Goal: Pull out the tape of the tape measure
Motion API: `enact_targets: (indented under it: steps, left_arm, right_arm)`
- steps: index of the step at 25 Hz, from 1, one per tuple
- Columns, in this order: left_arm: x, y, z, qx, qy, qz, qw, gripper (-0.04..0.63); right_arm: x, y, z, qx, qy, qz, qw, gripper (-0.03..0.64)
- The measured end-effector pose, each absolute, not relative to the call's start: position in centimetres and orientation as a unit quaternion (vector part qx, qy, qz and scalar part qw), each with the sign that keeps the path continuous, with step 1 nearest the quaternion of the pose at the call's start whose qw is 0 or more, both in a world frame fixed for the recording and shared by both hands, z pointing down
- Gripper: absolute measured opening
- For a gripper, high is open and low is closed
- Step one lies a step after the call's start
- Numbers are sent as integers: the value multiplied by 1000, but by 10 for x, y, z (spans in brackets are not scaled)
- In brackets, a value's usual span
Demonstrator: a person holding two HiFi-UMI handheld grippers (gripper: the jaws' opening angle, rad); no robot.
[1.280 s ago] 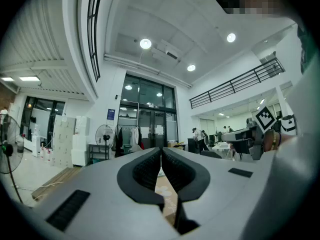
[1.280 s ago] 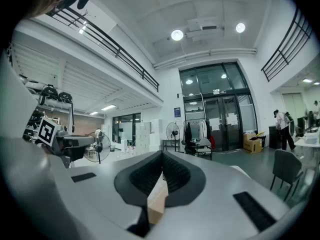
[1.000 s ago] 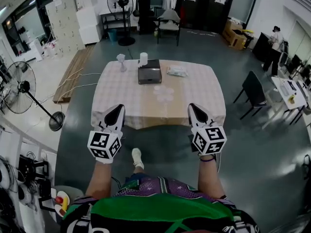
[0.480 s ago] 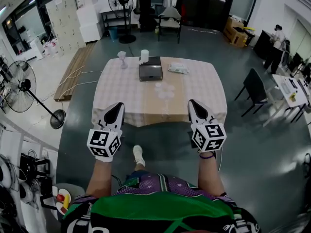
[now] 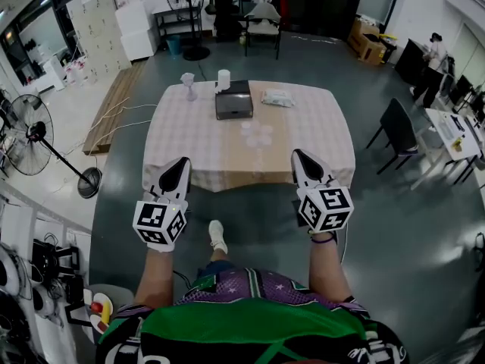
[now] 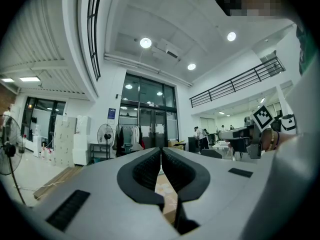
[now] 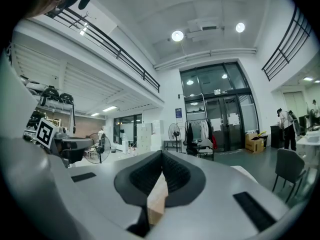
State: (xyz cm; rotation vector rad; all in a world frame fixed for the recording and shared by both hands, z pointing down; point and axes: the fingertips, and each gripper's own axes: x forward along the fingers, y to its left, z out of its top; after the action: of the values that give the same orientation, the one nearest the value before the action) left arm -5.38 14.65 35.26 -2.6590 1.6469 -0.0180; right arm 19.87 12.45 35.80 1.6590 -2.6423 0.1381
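Left hand-held gripper [image 5: 183, 162]: shut tight, ribbed pads meeting, nothing between; held level, short of the counter, tip seen against the cloth's near side.
Right hand-held gripper [image 5: 296, 155]: likewise closed to a slit and empty; level, well apart from the left, tip against the same near side.
Marker cubes [image 5: 160, 222]: one behind each pair of jaws, black-and-white square codes on the faces; no letters.
Counter [image 5: 189, 146]: ahead of the person, under a pale checked cloth with a tan strip down the middle.
Tape measure: not made out in any view; a few pale small things [image 5: 258, 131] at the cloth's middle, too small to name.
Box [image 5: 233, 101]: dark, at the far middle of the counter; no readable label.
Cup [image 5: 223, 79]: white, upright, just beyond the box's left corner.
Glass [image 5: 187, 82]: clear, near the far left corner.
Packet [image 5: 276, 97]: pale and flat, right of the box; print too small to read.
Sign [image 6: 111, 113]: blue, on the wall beside the glass doors; writing too small to read.
Fan [image 5: 26, 135]: on a floor stand, left of the counter.
Chair [image 5: 394, 131]: dark, right of the counter.
Shoe [image 5: 217, 237]: white, on the grey floor between the two grippers.
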Motion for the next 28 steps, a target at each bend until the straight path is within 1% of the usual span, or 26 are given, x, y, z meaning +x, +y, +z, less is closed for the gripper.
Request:
enact_targets:
  steps: [7,12,24,28]
  left_arm:
    - [-57,116,360,-852,524,-4,-4,29]
    - [-69,72,363,-849,528,-4,-16,29]
    - [-126,-101,339,-863,505,2,-12,29]
    - [-142,-154,335,-873,488,13,-9,31]
  right_arm:
    - [191,96,368,529,-847,52,20,5]
    - [178,47,369,525,-848,59,32,5]
    - [122,-118,332,541,-839,39,36,6]
    - [108,-166,324,564,-825,24,23,6]
